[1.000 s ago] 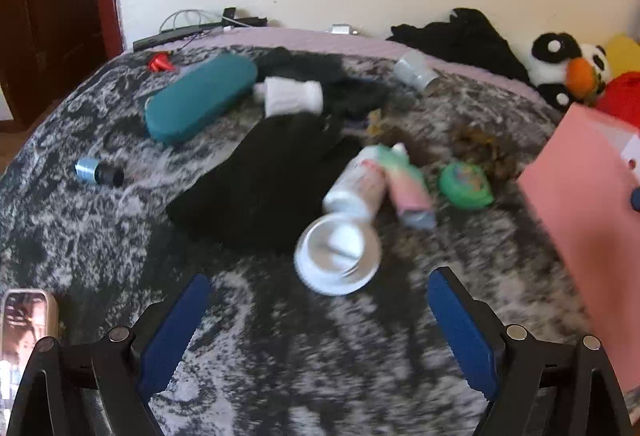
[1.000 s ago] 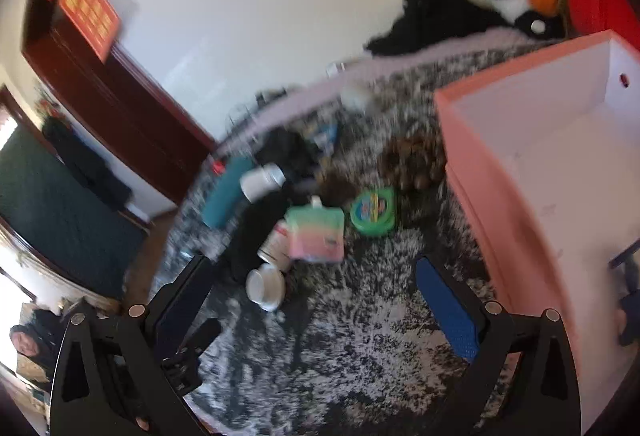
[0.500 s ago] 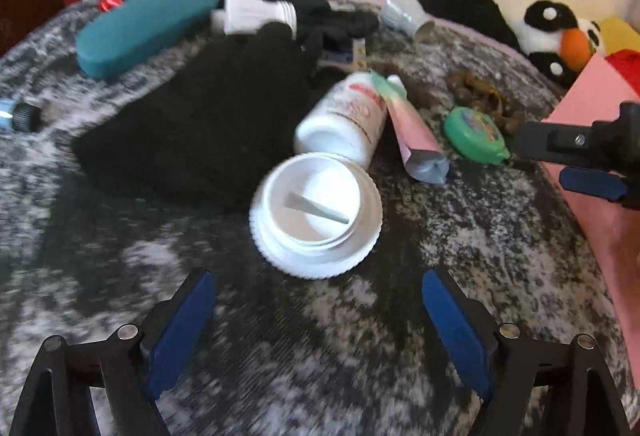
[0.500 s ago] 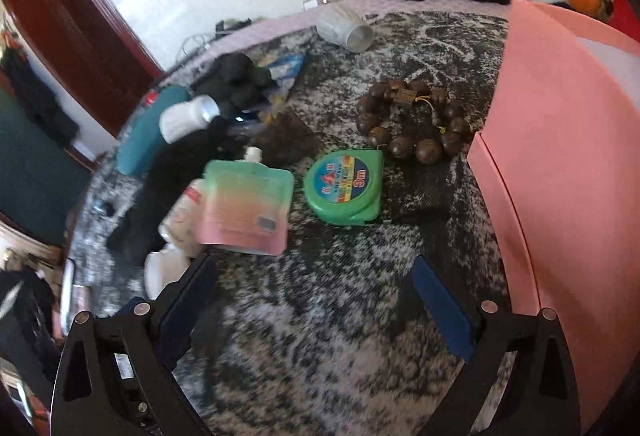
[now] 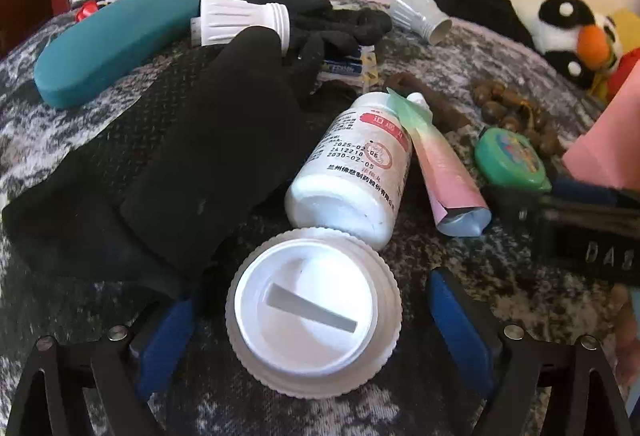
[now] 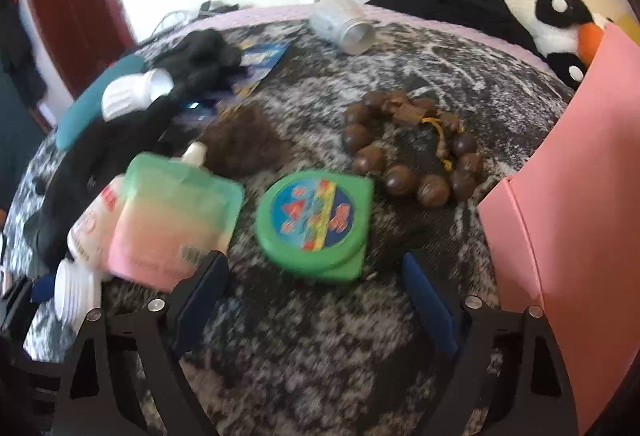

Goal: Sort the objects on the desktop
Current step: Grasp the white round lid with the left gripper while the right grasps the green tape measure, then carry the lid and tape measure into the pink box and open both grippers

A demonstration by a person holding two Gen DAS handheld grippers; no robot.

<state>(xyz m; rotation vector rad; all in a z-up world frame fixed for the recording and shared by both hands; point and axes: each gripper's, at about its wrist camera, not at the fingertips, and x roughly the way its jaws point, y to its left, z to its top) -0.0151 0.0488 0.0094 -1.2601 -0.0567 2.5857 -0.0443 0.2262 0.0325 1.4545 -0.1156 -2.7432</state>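
Note:
A white ribbed lid [image 5: 314,310] lies open side up between the blue pads of my left gripper [image 5: 312,292], which is open, with a gap on each side. Just behind the lid a white pill bottle [image 5: 356,171] lies on its side. My right gripper [image 6: 314,274] hangs over the near edge of a green tape measure [image 6: 316,220]. Its jaws are closing, and the pads stand clear of the tape measure's sides. A pink-green pouch [image 6: 172,220] lies left of the tape measure.
A pink box [image 6: 572,220] stands at the right. Wooden beads [image 6: 416,151], a silver cup [image 6: 344,23], a black glove [image 5: 192,163], a teal case [image 5: 112,39] and a white ribbed bottle [image 5: 240,21] lie on the mottled cloth. A plush panda [image 5: 572,31] sits at the back right.
Both grippers have come down and forward. The lid now sits between the left pads. The tape measure is much nearer the right gripper, whose jaws have narrowed a little.

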